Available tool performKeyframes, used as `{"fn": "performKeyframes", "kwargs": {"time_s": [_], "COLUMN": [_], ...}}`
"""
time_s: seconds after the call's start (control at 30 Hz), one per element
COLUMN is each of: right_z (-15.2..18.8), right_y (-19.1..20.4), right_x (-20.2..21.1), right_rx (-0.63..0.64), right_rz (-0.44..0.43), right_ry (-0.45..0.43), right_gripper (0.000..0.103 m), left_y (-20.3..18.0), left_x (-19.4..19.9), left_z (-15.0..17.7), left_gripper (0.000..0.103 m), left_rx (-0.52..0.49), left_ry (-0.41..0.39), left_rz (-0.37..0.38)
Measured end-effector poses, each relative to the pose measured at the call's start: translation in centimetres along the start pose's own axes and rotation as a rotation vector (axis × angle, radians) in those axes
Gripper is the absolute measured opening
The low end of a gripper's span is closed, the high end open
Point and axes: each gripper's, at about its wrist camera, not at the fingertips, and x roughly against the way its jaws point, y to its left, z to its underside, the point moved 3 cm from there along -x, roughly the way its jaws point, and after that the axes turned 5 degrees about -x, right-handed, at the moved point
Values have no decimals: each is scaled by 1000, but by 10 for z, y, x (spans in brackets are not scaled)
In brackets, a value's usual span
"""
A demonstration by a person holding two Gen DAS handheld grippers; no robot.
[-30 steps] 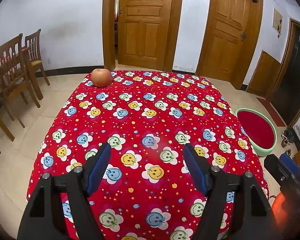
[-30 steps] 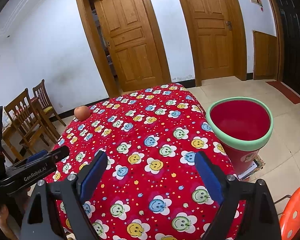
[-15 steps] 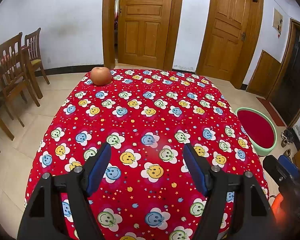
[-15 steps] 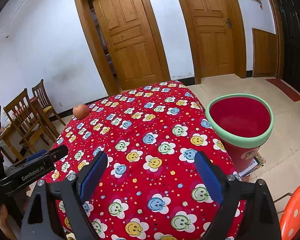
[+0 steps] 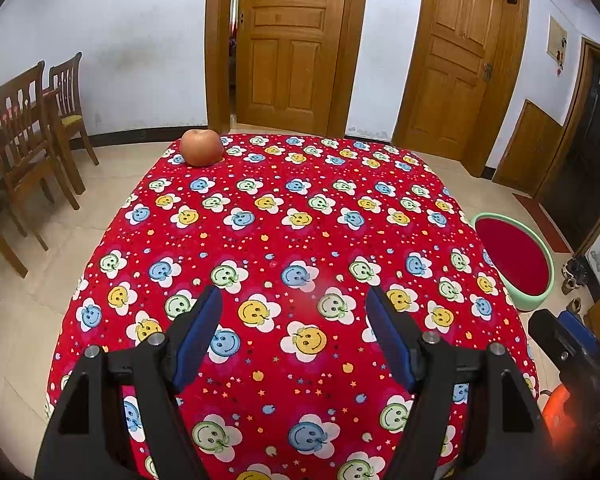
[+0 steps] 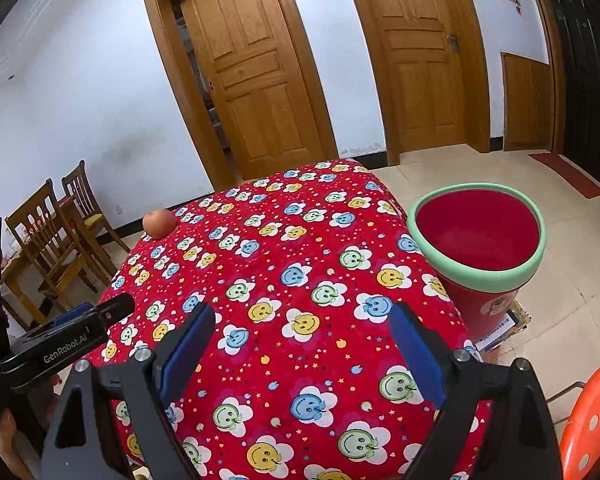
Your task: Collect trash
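Observation:
A reddish apple sits at the far left corner of a table covered with a red smiley-flower cloth; it also shows in the right wrist view. A red bin with a green rim stands on the floor by the table's right side, also seen in the left wrist view. My left gripper is open and empty above the near part of the cloth. My right gripper is open and empty above the near right part of the table. The left gripper's body shows at the right wrist view's left edge.
Wooden chairs stand on the tiled floor to the left. An orange plastic stool is at the near right. Two wooden doors are in the far wall. Shoes lie near the dark doorway on the right.
Both grippers have drifted slightly back and up from the table, staying open. The apple and bin have not moved.

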Motion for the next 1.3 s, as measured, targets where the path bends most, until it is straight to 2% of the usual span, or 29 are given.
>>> {"fn": "performKeyframes", "kwargs": {"time_s": [1.3], "right_z": [-1], "right_y": [-1], "right_x": [0], "right_rx": [-3], "right_rz": [0], "right_ry": [2], "right_gripper": [90], "left_y": [0], "left_x": [-1], "left_z": [2], "left_gripper": [74], "left_rx": [7], "left_ry": [4], "left_rz": [5]}}
